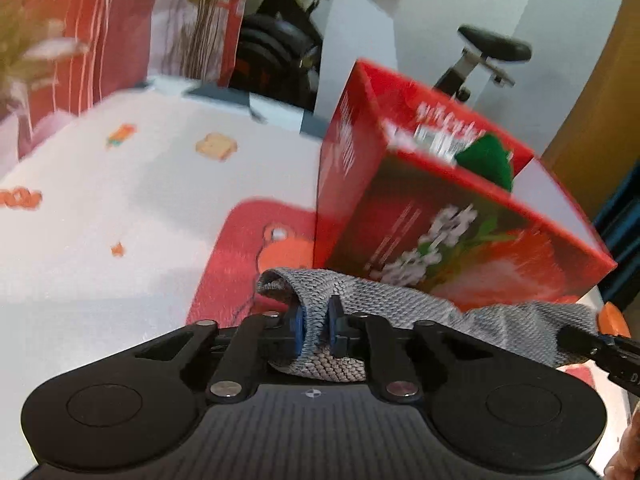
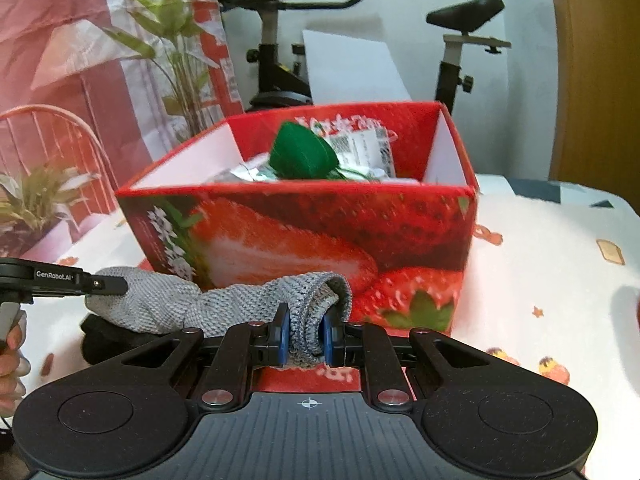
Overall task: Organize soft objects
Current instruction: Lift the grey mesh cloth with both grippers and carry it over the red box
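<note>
**Holding a grey sock stretched between two tools**

Covering the table [image 2: 560, 264] is a white cloth with small food prints. On it stands an open red strawberry box [image 2: 320, 232] with a green cloth [image 2: 300, 156] and packets inside. Just in front of the box hangs a grey knitted sock [image 2: 168, 304]. The left tool [image 1: 316, 326] is clamped on one end, the right tool [image 2: 304, 334] on the other.

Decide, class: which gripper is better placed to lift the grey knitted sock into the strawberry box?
Probably the right gripper: shut on the grey knitted sock, it faces the strawberry box's open top squarely.
</note>
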A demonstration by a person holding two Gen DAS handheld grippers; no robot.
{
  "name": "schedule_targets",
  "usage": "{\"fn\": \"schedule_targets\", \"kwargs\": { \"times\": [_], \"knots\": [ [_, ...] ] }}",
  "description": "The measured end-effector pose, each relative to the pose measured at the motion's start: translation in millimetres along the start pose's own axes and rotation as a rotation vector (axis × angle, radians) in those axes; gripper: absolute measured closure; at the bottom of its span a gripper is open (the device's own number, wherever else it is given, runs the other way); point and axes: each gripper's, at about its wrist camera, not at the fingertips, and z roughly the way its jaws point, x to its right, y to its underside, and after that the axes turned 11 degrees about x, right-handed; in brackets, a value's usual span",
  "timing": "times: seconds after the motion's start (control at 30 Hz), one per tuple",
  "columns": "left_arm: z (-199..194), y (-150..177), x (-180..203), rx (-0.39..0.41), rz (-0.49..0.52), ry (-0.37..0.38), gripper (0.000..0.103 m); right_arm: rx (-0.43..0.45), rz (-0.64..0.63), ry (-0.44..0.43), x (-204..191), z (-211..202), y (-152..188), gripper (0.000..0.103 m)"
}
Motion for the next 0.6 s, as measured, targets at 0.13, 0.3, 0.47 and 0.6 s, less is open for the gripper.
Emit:
{"fn": "schedule_targets", "kwargs": {
  "times": [0.13,0.3,0.47,0.6],
  "knots": [
    [-25.5,-15.7,5.5,0.084,0.033,0.006,0.092,0.051,-0.010,-0.033,-7.6,-8.8,-15.0,0.088],
    [-56.6,-42.3,9.4,0.194,0.030,0.037,0.093,0.131,-0.025,-0.073,-18.5,-21.5,-40.8,0.088],
    [-71.0,-71.2,29.1,0.283,0.049,0.095,0.093,0.207,-0.073,-0.105,-25.4,-30.5,-76.2,0.088],
    [-62.0,-90.2,53.1,0.300,0.090,0.140,0.093,0.228,-0.128,-0.086,-24.7,-23.8,-106.9,0.088]
  ]
}}
